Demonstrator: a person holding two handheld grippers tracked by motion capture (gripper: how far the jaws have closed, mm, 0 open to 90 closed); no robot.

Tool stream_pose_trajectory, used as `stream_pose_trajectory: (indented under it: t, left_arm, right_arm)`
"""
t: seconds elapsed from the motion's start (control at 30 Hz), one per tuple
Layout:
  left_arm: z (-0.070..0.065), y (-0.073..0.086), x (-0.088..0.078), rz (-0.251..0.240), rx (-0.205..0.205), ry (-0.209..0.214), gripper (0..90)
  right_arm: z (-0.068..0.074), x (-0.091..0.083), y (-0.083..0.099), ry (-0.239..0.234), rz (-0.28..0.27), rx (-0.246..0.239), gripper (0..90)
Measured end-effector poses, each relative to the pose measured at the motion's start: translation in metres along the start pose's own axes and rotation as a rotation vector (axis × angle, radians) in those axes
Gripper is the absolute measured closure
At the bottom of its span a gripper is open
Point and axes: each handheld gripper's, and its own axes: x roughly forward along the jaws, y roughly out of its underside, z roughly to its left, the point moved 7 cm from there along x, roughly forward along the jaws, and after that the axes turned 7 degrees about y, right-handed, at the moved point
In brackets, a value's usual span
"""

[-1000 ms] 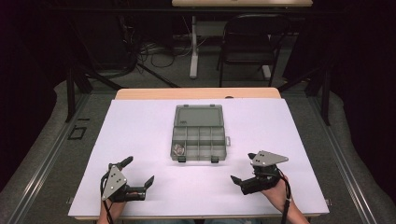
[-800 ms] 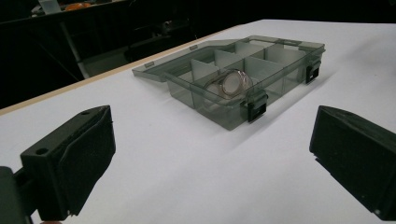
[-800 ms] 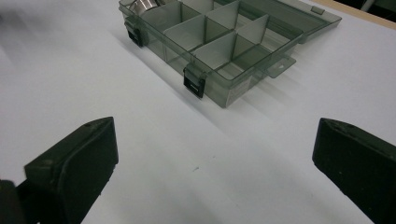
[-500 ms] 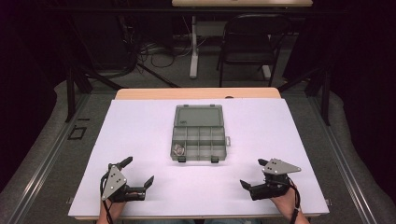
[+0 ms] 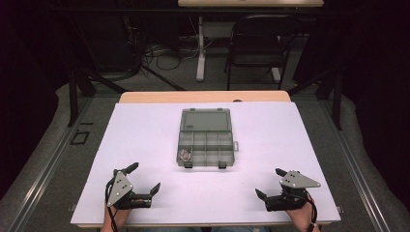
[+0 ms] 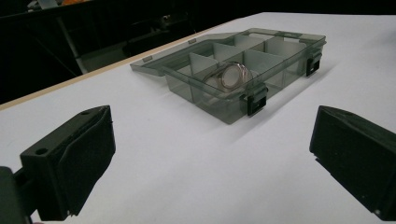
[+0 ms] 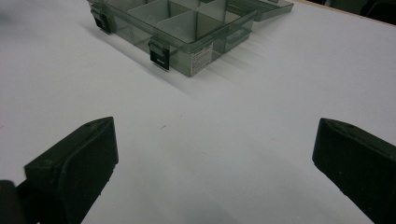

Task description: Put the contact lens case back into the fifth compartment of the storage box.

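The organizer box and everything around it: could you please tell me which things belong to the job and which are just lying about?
In use:
- organizer box, lid open
- small round item in its near-left compartment
- left gripper, open
- right gripper, open

Lying about:
- folding chair
- floor cables

Contents of the organizer box (image 5: 207, 137), front-left compartment at 7 o'clock: small shiny item (image 5: 184, 154), identity indeterminable.

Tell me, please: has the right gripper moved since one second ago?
Yes. The right gripper has drawn back toward the near edge of the table and slightly rightward, farther from the compartment box, which lies where it was.
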Motion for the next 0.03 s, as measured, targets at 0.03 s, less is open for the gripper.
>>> stream_pose_trajectory:
  t: [0.03]
  left_arm:
    - [-0.0001, -0.0002, -0.0001, -0.001, 0.002, 0.0, 0.2]
  right_arm:
    - [-0.0005, -0.0009, 0.0, 0.002, 0.001, 0.003, 0.0]
